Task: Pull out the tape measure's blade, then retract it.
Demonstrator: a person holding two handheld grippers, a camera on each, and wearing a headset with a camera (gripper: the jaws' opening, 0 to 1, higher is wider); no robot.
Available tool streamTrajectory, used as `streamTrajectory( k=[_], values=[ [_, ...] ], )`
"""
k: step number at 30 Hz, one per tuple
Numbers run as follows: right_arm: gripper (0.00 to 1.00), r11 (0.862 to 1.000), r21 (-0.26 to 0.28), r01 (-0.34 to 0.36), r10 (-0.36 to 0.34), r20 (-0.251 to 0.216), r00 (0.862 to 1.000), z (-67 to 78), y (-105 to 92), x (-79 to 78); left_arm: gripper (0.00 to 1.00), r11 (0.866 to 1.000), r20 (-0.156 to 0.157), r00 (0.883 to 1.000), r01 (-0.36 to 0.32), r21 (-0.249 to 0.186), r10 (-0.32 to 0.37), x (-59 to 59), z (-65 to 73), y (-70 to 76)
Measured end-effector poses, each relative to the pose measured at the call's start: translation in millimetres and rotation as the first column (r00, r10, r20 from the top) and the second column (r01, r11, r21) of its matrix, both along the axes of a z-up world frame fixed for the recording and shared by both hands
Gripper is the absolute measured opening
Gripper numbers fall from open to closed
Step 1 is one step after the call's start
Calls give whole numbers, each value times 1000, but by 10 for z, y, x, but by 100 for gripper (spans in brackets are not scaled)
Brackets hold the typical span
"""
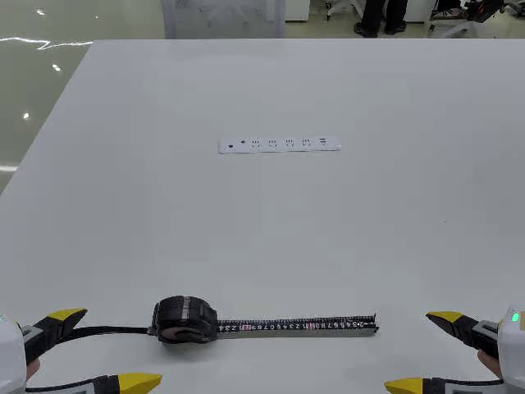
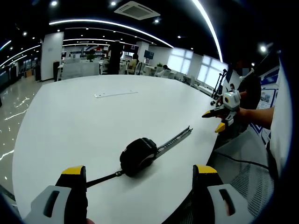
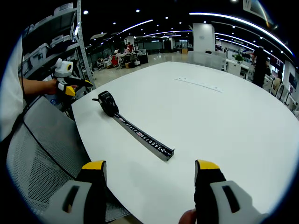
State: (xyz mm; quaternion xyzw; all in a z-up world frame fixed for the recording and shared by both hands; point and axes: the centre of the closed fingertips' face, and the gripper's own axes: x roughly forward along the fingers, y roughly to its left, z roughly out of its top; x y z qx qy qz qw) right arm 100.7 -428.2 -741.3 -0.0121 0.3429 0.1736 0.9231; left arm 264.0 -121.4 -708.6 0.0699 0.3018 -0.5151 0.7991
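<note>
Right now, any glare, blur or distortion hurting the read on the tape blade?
Head view: even light, sharp, numerals on the blade small but visible; glare sits on the floor, off the table. Left gripper view: heavy fisheye bend, table edge curved, blade markings too small to read. Right gripper view: same bend, numerals show along the blade, ceiling lights streaked.

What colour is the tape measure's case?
The tape measure's case is black; the head view shows it best.
</note>
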Motion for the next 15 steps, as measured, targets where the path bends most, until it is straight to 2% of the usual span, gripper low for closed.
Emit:
streamTrajectory(
  k=[11, 13, 15],
  values=[
    [78, 1000, -5, 0, 0, 5, 1000, -17, -23, 9, 91, 1000, -5, 1000, -4, 4, 4, -5, -13, -120],
    [78, 1000, -4, 0, 0, 11, 1000, -13, -23, 19, 91, 1000, 9, 1000, -5, -1, 5, 1, 10, -154],
    [78, 1000, -8, -2, 2, 14, 1000, -10, -19, 31, 91, 1000, 5, 1000, -12, -2, 12, 19, 8, -183]
  ],
)
